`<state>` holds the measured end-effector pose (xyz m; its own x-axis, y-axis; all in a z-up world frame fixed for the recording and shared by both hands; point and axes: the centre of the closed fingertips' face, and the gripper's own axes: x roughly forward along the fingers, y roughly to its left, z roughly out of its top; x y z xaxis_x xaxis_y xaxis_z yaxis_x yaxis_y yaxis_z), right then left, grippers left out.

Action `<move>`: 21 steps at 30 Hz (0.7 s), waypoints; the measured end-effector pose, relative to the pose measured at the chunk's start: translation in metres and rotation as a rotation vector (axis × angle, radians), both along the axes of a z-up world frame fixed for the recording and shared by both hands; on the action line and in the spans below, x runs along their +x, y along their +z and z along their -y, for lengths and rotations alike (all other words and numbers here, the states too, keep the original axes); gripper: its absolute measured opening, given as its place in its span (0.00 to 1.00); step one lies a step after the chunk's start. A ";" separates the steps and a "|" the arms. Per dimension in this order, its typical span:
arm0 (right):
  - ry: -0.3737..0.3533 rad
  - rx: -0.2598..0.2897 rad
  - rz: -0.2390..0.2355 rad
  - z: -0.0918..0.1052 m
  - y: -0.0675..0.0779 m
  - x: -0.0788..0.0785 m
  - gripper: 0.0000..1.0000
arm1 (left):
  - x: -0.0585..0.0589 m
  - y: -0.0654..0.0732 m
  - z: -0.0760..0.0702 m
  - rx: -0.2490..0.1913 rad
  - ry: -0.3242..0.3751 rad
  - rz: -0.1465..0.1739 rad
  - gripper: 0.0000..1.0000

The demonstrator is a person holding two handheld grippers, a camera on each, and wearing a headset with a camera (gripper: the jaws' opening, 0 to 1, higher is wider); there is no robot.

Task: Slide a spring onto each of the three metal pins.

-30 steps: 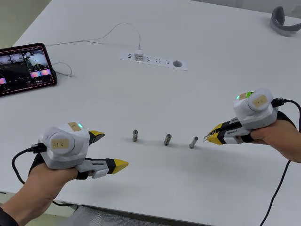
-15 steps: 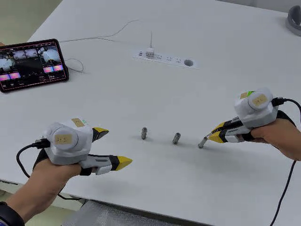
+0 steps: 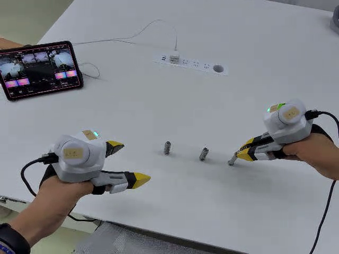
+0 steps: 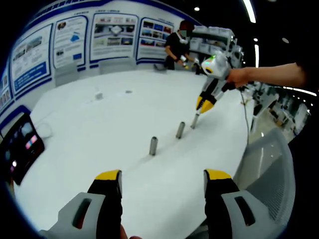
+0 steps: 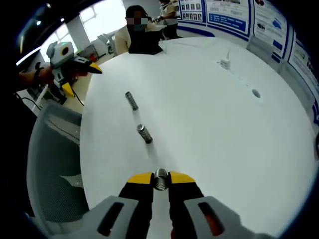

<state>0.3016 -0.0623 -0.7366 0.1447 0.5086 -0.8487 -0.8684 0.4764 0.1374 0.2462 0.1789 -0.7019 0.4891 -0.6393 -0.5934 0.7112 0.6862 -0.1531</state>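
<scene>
**Head view:** 3 metal pins stand in a row on the white table (image 3: 159, 106). The left pin (image 3: 167, 147) and the middle pin (image 3: 204, 154) stand apart, and each wears a coil. The third pin (image 3: 232, 159) leans, with its top at the yellow tips of the right gripper (image 3: 242, 154), whose jaws are pressed together. The left gripper (image 3: 128, 162) hovers well to the left of the row. Its jaws are spread wide and grip nothing. A lit tablet (image 3: 42, 69) lies at the far left, and a power strip (image 3: 193, 62) lies beyond the pins.

**Left gripper view:** The left gripper's (image 4: 162, 175) 2 jaws stand wide apart over bare table. Ahead, the 3 pins run away in a line. The right gripper (image 4: 203, 105) meets the top of the farthest one (image 4: 194, 120).

**Right gripper view:** The right gripper (image 5: 160, 177) is clenched on a spring (image 5: 160, 180), seen end-on as a round coil between the yellow tips. Beyond it, the middle pin (image 5: 144, 133) and then the left pin (image 5: 131, 100) both show their coils. The left gripper (image 5: 79, 78) is at the far left, above a mesh chair (image 5: 55, 169).
</scene>
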 end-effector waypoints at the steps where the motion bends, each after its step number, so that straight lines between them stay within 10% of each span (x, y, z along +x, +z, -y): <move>1: 0.004 -0.005 0.000 0.000 -0.001 0.000 0.13 | 0.000 0.000 0.000 0.000 -0.001 -0.001 0.68; 21: 0.063 -0.051 0.010 -0.007 -0.018 0.002 0.13 | 0.004 0.001 -0.003 -0.002 0.019 0.002 0.69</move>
